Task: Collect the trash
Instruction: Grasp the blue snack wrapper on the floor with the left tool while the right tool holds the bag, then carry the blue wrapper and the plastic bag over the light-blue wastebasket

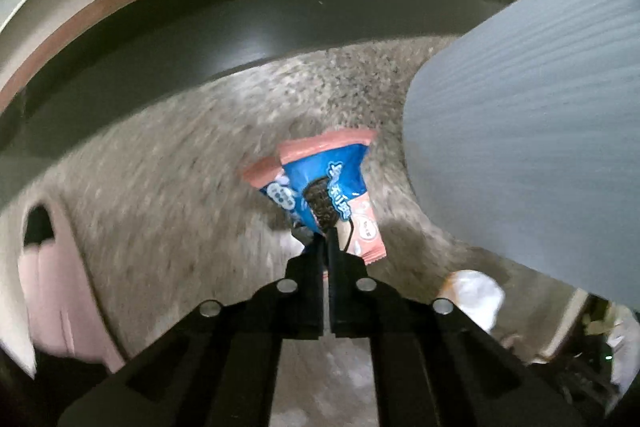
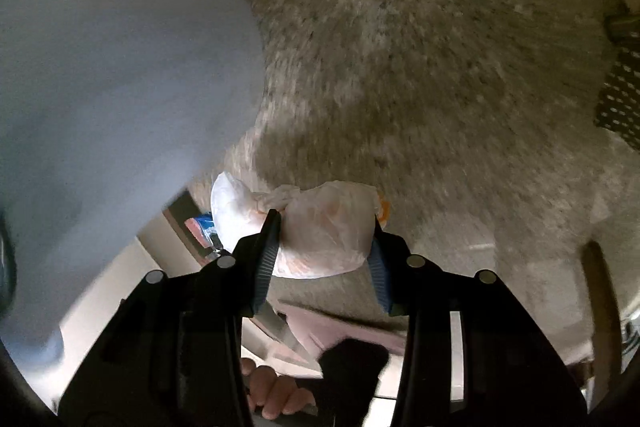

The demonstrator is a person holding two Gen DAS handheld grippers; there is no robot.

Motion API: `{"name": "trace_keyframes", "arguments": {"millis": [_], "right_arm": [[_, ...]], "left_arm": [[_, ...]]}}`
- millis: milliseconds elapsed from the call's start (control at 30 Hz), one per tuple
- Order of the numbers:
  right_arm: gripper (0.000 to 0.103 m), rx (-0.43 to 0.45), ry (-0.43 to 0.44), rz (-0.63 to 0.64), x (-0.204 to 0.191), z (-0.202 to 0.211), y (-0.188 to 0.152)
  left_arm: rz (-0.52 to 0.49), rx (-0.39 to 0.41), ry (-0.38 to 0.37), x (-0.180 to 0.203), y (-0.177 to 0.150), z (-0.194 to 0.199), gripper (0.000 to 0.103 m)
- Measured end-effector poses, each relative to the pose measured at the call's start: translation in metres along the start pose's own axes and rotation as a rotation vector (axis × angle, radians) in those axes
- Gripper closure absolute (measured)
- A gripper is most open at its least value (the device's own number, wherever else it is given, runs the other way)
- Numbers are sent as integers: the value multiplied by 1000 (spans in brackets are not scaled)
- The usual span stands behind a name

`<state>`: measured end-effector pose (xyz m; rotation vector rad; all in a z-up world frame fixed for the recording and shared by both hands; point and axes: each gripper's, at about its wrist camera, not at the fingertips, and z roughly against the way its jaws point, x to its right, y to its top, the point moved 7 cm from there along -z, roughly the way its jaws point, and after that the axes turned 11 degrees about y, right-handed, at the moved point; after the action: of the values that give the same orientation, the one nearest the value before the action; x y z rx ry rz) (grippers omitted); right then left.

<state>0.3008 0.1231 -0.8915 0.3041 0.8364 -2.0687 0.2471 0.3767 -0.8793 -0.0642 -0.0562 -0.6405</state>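
Where speckled floor (image 1: 160, 163) fills mid-frame, a grey ribbed bin (image 1: 532, 131) crowds the right edge and a dark baseboard (image 1: 240, 27) arcs above; left gripper (image 1: 326, 239) pinches a blue-pink snack wrapper (image 1: 320, 183) at centre. Right gripper (image 2: 324, 227) clasps a knotted white bag (image 2: 320, 227), bin wall (image 2: 112, 99) at left, open floor beyond

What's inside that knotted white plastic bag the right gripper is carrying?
Hard to say. The white plastic bag is tied shut and cloudy; only a faint orange tint shows through near its bottom and right edge. What it holds is covered.
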Motion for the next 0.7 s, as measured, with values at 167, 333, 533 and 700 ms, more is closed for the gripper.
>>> {"name": "trace_keyframes", "arguments": {"millis": [167, 333, 533, 700], "right_arm": [[63, -17, -86, 131, -8, 34, -40], [63, -29, -199, 372, -12, 67, -79], [63, -152, -182, 486, -24, 71, -142], [63, -184, -134, 684, -65, 77, -200]], "left_arm": [[35, -1, 16, -19, -38, 52, 102], [49, 22, 81, -40, -80, 100, 102], [65, 76, 198, -82, -91, 168, 102], [67, 176, 201, -102, -89, 225, 102]]}}
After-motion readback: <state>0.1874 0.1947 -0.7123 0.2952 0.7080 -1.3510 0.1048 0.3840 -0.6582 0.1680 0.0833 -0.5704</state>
